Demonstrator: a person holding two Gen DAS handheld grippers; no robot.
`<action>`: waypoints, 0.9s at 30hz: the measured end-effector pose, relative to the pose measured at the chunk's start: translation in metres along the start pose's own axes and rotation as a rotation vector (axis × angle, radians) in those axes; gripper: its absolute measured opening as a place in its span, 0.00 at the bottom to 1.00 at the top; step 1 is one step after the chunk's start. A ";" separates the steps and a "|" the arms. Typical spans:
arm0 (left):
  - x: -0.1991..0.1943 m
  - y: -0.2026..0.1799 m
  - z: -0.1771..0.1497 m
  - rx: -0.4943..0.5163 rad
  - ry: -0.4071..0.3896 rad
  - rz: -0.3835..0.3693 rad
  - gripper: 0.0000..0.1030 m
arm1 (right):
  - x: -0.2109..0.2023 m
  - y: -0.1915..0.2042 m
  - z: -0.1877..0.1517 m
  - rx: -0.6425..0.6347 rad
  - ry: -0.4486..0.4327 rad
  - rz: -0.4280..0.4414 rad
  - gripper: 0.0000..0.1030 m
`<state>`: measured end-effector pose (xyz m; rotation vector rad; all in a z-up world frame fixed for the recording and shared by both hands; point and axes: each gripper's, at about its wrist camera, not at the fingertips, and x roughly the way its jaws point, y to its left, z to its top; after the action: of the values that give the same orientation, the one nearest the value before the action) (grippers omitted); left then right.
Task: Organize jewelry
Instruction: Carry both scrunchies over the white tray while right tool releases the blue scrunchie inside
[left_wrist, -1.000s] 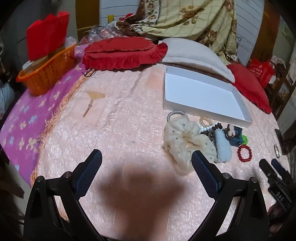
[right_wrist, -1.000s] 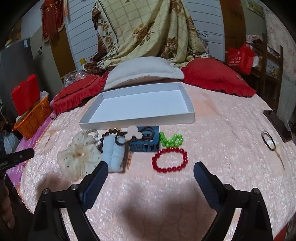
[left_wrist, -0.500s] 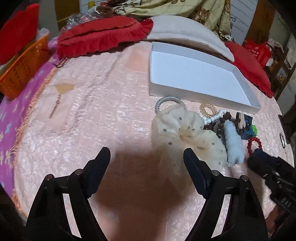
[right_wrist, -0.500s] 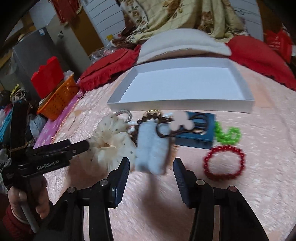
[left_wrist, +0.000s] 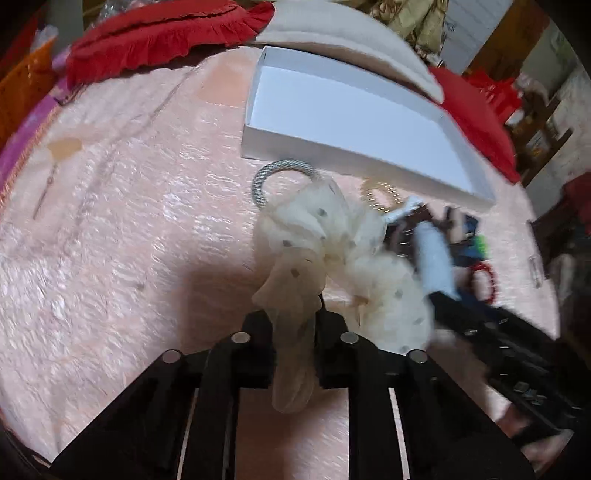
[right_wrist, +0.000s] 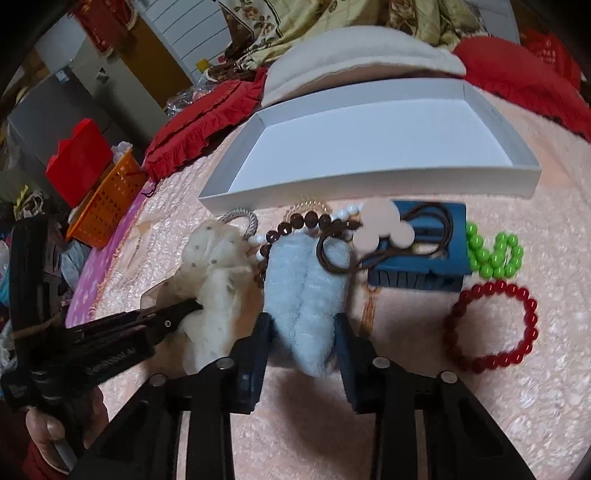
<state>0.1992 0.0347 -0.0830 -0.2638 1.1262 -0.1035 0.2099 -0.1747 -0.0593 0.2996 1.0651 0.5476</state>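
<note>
My left gripper (left_wrist: 293, 332) is shut on the cream dotted scrunchie (left_wrist: 332, 243), which also shows in the right wrist view (right_wrist: 218, 273). My right gripper (right_wrist: 303, 332) is closed on the pale blue fluffy scrunchie (right_wrist: 306, 284), its fingers pressing both sides. An open white box (right_wrist: 369, 147) lies just behind the pile; it also shows in the left wrist view (left_wrist: 354, 110). A brown bead bracelet (right_wrist: 295, 225), a blue hair clip (right_wrist: 421, 258), green beads (right_wrist: 495, 254) and a red bead bracelet (right_wrist: 491, 325) lie on the pink bedspread.
A silver bangle (left_wrist: 280, 173) and a gold ring bracelet (left_wrist: 380, 192) lie by the box's front wall. Red cushions (left_wrist: 162, 40) and a cream pillow (right_wrist: 362, 55) lie behind. An orange basket (right_wrist: 107, 199) stands far left.
Both grippers moved forward to the pile and closed, the left on the cream scrunchie and the right on the blue fluffy scrunchie.
</note>
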 end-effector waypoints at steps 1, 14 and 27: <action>-0.007 0.000 -0.001 -0.007 -0.006 -0.009 0.12 | -0.003 0.000 -0.001 0.006 0.002 0.014 0.26; -0.107 -0.021 -0.022 0.094 -0.208 0.001 0.12 | -0.077 0.017 -0.011 0.005 -0.120 0.088 0.21; -0.142 -0.027 -0.010 0.118 -0.259 -0.013 0.12 | -0.114 0.016 0.009 0.004 -0.196 0.091 0.21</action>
<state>0.1306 0.0373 0.0441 -0.1730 0.8578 -0.1425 0.1714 -0.2245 0.0376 0.3989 0.8662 0.5846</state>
